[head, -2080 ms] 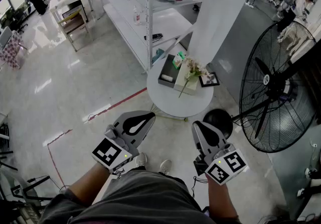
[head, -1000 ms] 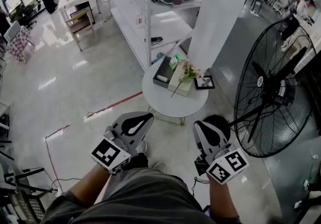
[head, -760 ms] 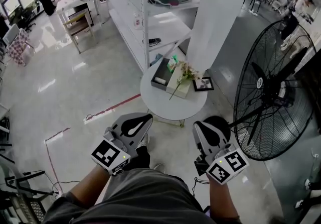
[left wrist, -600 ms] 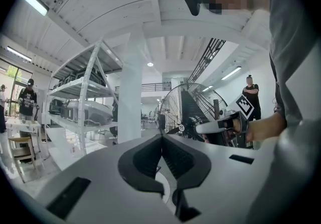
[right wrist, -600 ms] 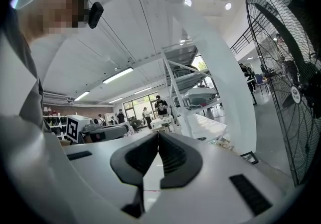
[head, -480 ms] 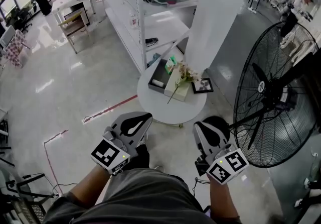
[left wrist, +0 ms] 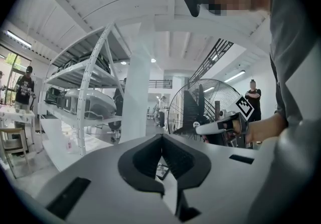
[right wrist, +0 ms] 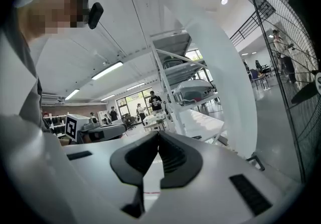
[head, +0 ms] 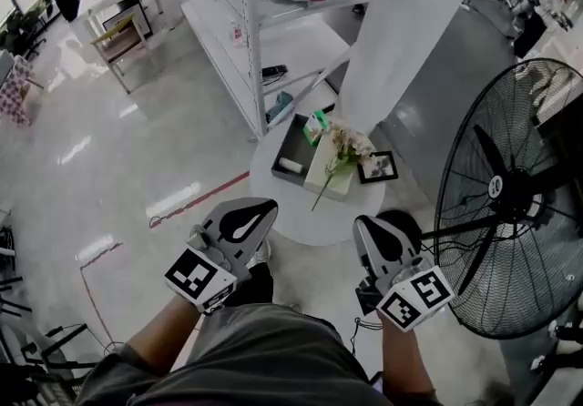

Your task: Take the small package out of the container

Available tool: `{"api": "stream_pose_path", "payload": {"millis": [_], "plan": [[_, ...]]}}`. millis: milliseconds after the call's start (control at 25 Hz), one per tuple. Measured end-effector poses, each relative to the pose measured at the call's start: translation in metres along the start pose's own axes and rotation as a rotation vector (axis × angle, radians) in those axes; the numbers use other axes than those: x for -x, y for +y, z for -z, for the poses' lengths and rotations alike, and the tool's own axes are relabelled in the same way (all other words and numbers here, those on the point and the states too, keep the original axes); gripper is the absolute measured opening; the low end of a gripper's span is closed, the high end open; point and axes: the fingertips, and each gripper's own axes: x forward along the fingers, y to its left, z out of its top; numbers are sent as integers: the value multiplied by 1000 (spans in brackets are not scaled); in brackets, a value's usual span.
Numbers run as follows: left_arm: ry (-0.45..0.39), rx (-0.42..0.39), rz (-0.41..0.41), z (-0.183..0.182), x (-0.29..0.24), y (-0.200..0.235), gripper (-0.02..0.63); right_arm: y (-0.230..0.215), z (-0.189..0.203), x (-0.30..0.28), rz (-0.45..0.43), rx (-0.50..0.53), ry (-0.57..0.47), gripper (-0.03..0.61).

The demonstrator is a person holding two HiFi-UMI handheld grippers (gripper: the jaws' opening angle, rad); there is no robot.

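A dark open container [head: 294, 146] stands on a small round white table [head: 310, 218] ahead of me. A small white package [head: 291, 164] lies inside it, and a green package [head: 316, 126] stands at its far end. Both grippers are held low in front of my body, short of the table and touching nothing. My left gripper [head: 270, 205] is shut and empty, its jaws meeting at the tips [left wrist: 162, 138]. Shut and empty as well is my right gripper [head: 363, 223], jaws closed together [right wrist: 158, 136].
On the table beside the container are a beige box with flowers [head: 333, 161] and a small picture frame [head: 376, 167]. A big black floor fan [head: 515, 204] stands at the right, with a white pillar [head: 410, 22] and a white shelving rack [head: 260, 22] behind the table. Red tape [head: 205, 193] marks the floor.
The view has drifted towards the table, which now sits slightly closer and more central. Both grippers keep the same shut pose in front of me.
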Motion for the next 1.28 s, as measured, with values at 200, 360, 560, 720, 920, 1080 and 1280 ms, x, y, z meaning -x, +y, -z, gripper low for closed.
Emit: {"api": "stream_pose_path", "payload": {"millis": [200,360,560,720,920,1080,1280], "plan": [[5,14,33,0,-28,57,15,-18,-4,-58,25,-10,25,21],[38,46,53,9,-46,103,15,-31,-5,-103,53,-15,50,21],[65,87,80,16,-64,156,15,-47,-10,-154,94,-7,76,21],[104,122,94,26,-75,186,15,-60,-12,-184,126,13,103,21],[108,136,84,38,-91,214,15,-81,-8,-214,136,19,150,21],[143,167,72,58,-101,229,15,-104,1,-240,126,39,193,22],[165,194,32,79,-118,243,15,-142,16,-273,103,54,262,23]]}}
